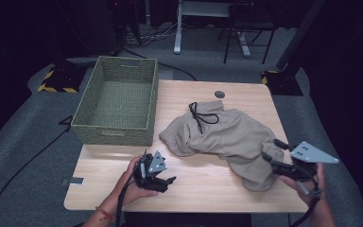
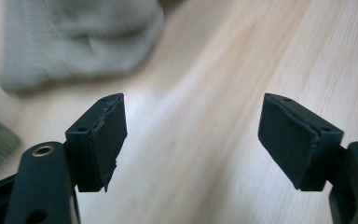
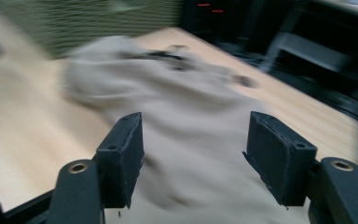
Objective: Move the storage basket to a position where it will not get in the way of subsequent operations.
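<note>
Dark recording lab, wooden table on grey carpet, cables, desk frame and chair behind the table, hazard-striped bases flanking it

The left gripper sits low in the person's left hand, its jaws spread wide with nothing between them, pointing right toward the other gripper. The right gripper, gripped from below by the right hand, points left with its jaws apart too, its pads pressing on nothing.
</note>
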`<state>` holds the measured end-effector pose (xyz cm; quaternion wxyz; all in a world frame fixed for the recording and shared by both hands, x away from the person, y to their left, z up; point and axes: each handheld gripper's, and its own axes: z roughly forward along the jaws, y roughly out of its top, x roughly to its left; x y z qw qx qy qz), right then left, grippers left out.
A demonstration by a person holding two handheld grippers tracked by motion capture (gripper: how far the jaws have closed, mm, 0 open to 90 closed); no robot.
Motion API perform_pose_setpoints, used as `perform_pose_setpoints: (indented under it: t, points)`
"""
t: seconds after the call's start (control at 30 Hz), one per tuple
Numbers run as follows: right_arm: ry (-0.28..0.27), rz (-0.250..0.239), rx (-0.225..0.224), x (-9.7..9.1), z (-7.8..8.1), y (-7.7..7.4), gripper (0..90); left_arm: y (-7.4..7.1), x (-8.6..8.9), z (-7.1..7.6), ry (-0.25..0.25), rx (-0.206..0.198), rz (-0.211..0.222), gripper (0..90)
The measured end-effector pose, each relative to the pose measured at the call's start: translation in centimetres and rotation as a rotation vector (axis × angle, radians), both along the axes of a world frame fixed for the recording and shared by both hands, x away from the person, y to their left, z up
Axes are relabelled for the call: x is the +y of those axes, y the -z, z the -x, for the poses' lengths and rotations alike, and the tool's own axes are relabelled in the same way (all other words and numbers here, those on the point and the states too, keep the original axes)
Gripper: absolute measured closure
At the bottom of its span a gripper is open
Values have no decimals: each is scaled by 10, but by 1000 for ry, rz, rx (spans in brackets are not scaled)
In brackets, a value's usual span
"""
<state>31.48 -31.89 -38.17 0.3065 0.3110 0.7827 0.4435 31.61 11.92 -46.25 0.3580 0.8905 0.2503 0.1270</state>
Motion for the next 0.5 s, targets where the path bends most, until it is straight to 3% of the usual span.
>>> perform_pose_setpoints:
  t: [0.13, 0.23, 0.33, 0.43, 0.5]
  points:
    - [-160, 74, 47, 64, -2, 16, 361, 22, 6, 2, -3, 38, -45, 225]
    - [-206, 150, 81, 102, -16, 36, 353, 29, 8, 2, 0, 49, -33, 212]
    - [-177, 211, 124, 118, -43, 58, 348, 34, 10, 1, 1, 62, -23, 191]
    - [-116, 229, 214, 117, -71, 81, 340, 38, 11, -1, 1, 77, -11, 171]
    - [-97, 264, 254, 115, -81, 95, 336, 39, 11, -1, -2, 75, 2, 166]
